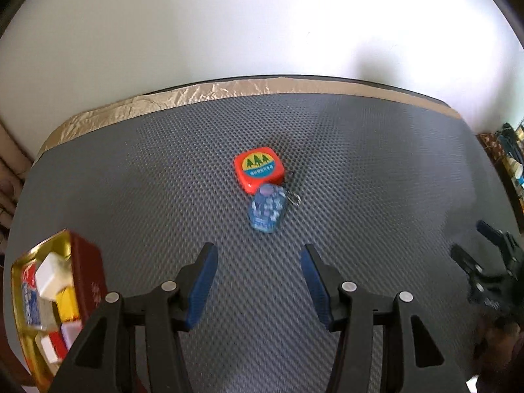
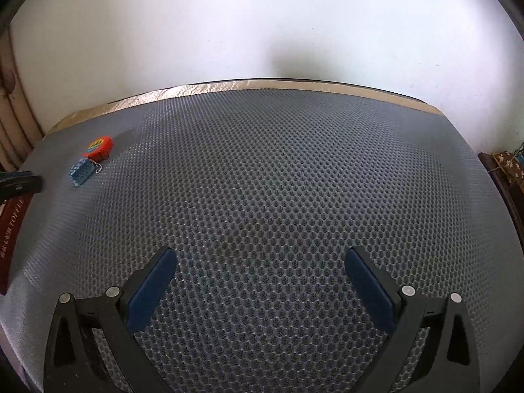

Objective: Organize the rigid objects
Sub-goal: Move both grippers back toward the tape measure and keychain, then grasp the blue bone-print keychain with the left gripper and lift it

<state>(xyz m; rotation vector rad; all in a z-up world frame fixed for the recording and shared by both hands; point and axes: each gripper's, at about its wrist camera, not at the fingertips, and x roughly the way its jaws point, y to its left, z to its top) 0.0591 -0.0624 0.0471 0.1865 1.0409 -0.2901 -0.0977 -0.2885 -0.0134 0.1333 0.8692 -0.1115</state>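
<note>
Reaching for the next loose item to bin.
Left hand-held gripper (image 1: 258, 255) half spread, empty, aimed at blue keychain toy (image 1: 267, 208) just ahead, touching red tape measure (image 1: 258, 168) on grey surface (image 1: 360, 163); likely next: straddle, pinch, carry to tin (image 1: 86, 262) at left. Right hand-held gripper (image 2: 260, 262) spread wide, empty, well apart.

A grey dimpled mat (image 2: 278, 180) covers the counter (image 1: 163, 96). On it lie a red tape measure (image 1: 258, 167) touching a blue keychain (image 1: 267, 209), and an open tin (image 1: 86, 271).
</note>
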